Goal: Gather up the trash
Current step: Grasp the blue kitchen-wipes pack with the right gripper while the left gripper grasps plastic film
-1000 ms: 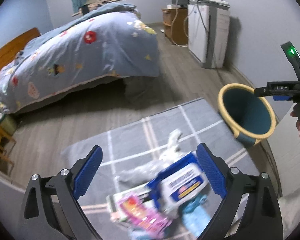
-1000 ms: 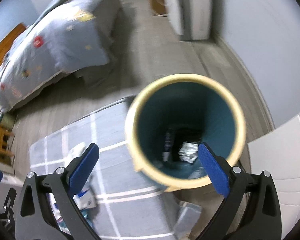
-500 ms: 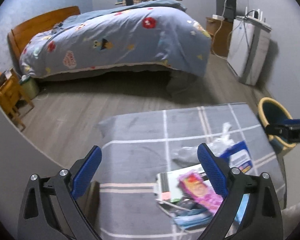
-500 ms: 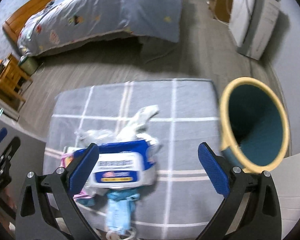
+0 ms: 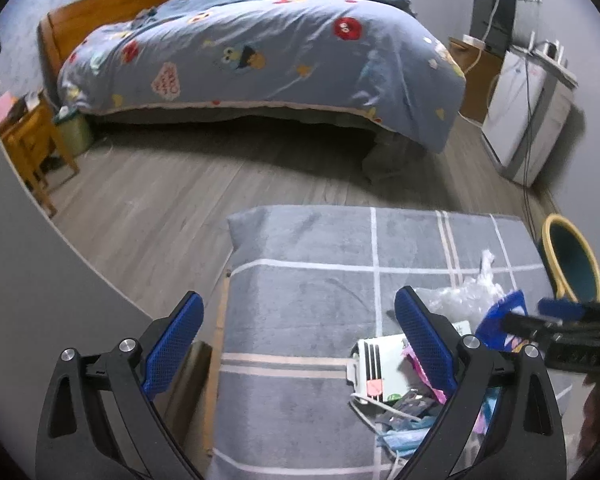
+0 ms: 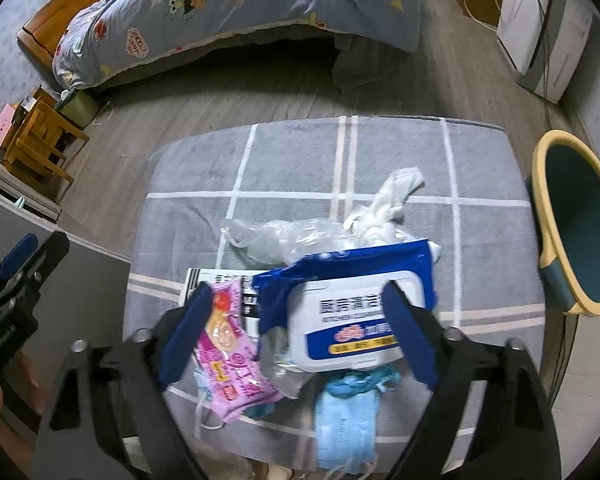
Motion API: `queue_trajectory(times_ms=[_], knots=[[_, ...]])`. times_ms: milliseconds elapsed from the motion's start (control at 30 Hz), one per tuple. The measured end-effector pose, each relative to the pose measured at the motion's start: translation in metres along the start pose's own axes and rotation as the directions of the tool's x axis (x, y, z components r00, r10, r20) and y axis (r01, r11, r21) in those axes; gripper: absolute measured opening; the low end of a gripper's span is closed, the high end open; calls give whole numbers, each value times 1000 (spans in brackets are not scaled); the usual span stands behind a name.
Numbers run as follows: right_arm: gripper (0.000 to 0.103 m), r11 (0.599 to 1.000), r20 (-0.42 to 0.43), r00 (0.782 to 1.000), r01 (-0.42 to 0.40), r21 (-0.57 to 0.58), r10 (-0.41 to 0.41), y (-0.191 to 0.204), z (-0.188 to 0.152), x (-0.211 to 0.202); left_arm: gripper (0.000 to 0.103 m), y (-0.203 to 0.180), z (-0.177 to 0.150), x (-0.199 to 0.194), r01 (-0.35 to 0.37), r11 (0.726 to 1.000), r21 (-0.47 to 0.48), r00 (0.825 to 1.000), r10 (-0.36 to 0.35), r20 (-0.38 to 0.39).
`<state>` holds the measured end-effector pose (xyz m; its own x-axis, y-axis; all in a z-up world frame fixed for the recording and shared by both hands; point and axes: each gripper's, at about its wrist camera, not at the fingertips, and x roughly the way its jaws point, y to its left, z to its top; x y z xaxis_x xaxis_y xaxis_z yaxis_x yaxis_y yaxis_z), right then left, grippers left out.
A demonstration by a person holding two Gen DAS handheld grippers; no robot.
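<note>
A trash pile lies on the grey checked rug [image 6: 300, 160]: a blue-and-white wipes pack [image 6: 340, 320], a pink wrapper [image 6: 228, 344], a blue face mask [image 6: 344, 416], a clear plastic bag [image 6: 288, 236] and a white crumpled tissue [image 6: 392, 196]. My right gripper [image 6: 296, 294] hangs just above the pile. Its jaws are closing, with the wipes pack and the pink wrapper between them; the pads do not visibly press. My left gripper [image 5: 298, 300] stands open over bare rug [image 5: 320, 300], left of the pile, with nothing between its fingers. The teal bin with a yellow rim [image 6: 540, 184] stands at the rug's right edge.
A bed with a blue patterned quilt [image 5: 260, 52] fills the far side. A white appliance [image 5: 528, 120] with cables stands against the right wall. Wooden furniture [image 5: 32, 144] is at the far left. Grey wood floor [image 5: 160, 216] lies between the rug and the bed.
My right gripper swung from above the bin to over the pile, and its jaws narrowed. My left gripper moved left, off the pile and over bare rug.
</note>
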<state>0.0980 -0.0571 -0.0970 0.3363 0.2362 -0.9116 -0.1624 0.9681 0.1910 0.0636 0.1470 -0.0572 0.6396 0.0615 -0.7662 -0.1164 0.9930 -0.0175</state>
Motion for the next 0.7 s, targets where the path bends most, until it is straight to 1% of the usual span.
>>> queue_trajectory(times_ms=[67, 100, 133, 167, 200, 233, 300, 433, 533, 700], knots=[[58, 1000, -19, 1000, 8, -27, -8, 8, -2, 6, 95, 0, 0, 0, 4, 1000, 8, 1000, -4, 2], [55, 999, -33, 999, 6, -38, -8, 12, -4, 11, 95, -1, 0, 0, 2, 1000, 15, 1000, -2, 3], [48, 999, -39, 999, 11, -45, -13, 14, -6, 15, 95, -3, 0, -1, 2, 1000, 19, 1000, -2, 3], [37, 999, -40, 999, 19, -51, -21, 15, -7, 18, 95, -3, -1, 0, 5, 1000, 22, 1000, -5, 2], [28, 998, -41, 999, 32, -61, -35, 15, -7, 21, 95, -4, -1, 0, 9, 1000, 22, 1000, -9, 0], [14, 997, -40, 998, 39, -62, -41, 12, -6, 22, 95, -4, -2, 0, 13, 1000, 22, 1000, -13, -4], [14, 997, -19, 998, 60, -48, -61, 5, -3, 14, 95, -6, -2, 1, 17, 1000, 26, 1000, -17, -9], [13, 997, 27, 998, 60, -40, -59, -16, 16, -29, 95, -14, -3, 5, 39, 998, 54, 999, -38, -20], [13, 999, 73, 996, 46, -12, -45, -43, 28, -60, 95, -30, -2, 12, 40, 994, 100, 999, -37, -26], [13, 998, 173, 984, 44, 46, -51, -79, 35, -83, 95, -65, -3, 34, 87, 988, 131, 994, -78, -75]])
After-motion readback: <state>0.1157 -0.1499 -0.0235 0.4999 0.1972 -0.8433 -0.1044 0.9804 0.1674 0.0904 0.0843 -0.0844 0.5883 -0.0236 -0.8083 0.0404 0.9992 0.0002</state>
